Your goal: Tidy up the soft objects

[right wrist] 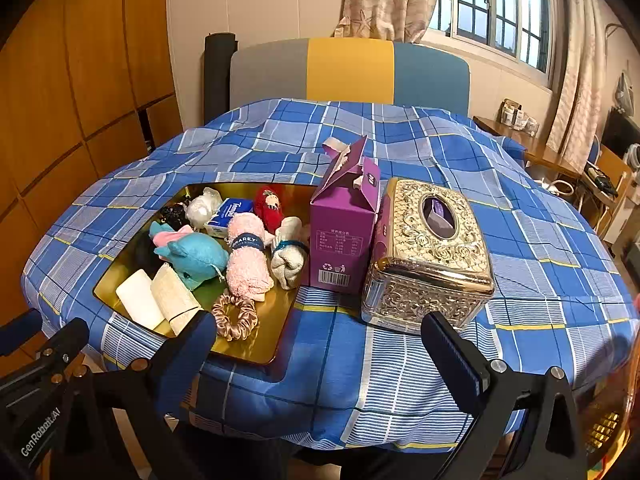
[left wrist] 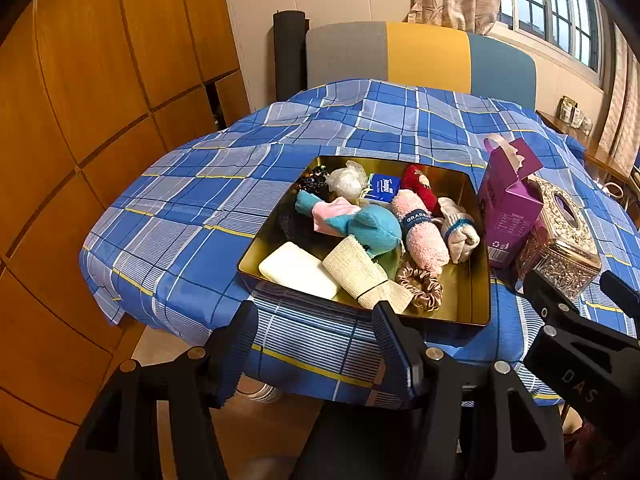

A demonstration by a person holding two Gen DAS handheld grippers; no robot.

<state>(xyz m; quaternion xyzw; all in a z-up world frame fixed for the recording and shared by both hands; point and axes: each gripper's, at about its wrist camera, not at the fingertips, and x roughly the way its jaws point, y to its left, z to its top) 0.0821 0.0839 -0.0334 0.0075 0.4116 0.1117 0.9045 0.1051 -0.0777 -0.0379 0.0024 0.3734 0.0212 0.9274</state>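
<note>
A gold tray on the blue checked tablecloth holds several soft things: a blue plush dolphin, a pink rolled towel, a white rolled sock, a pink scrunchie, a cream bandage roll, a white sponge and a red plush. My left gripper is open and empty, just before the tray's near edge. My right gripper is open and empty, before the tray's right corner.
A purple carton and an ornate gold tissue box stand right of the tray. A chair is behind the table. A wooden wardrobe is on the left. A side desk is at the right.
</note>
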